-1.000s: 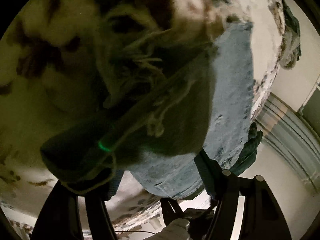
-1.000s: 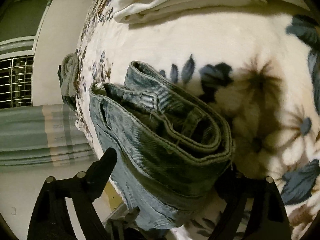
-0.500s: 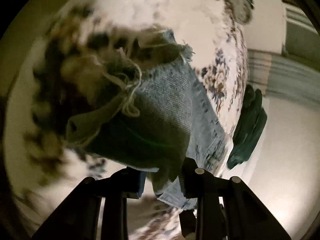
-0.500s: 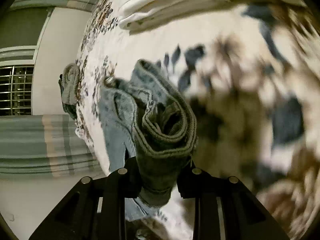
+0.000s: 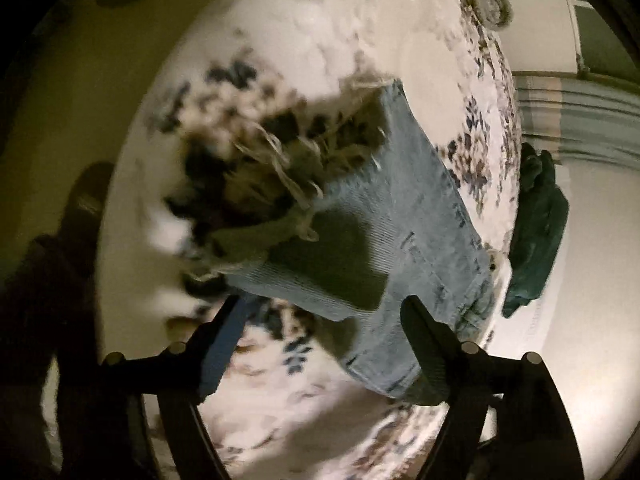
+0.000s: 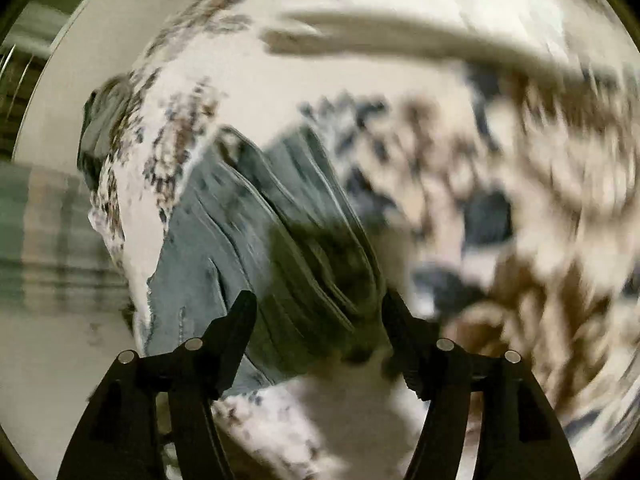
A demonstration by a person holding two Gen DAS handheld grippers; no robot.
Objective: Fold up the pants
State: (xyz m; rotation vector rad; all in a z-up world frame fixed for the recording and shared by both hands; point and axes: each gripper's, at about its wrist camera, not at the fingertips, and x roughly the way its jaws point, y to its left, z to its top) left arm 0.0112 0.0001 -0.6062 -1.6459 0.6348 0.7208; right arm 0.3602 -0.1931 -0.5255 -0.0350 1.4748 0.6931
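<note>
In the left wrist view we find the pants [image 5: 416,216], a pair of pale blue jeans, lying across the middle of the frame on the floral blanket [image 5: 352,32], the frayed hem [image 5: 288,168] toward the upper centre and the rest running down to the lower right; our left gripper [image 5: 324,328] sits at the bottom with its jaws spread wide on either side of the denim and pinching nothing. In the right wrist view the same jeans [image 6: 256,248] show as a stack of several layers in the centre-left, though motion blur smears the detail; our right gripper [image 6: 318,320] at the bottom is likewise spread, with cloth visible in the gap but no finger pressing on it.

We judge the folding to be nearly or wholly done; the layered edges suggest the jeans are already doubled over into a compact bundle that rests on the blanket, and both grippers are clear of it. What may be left is small: squaring the bundle, flattening the top layer, tucking the loose hem threads; whether the edges line up neatly we cannot tell through the blur. A dark green garment [image 5: 536,240] hangs at the right edge of the left view, apart from the jeans; a white folded cover [image 6: 400,36] lies along the top of the right view.
</note>
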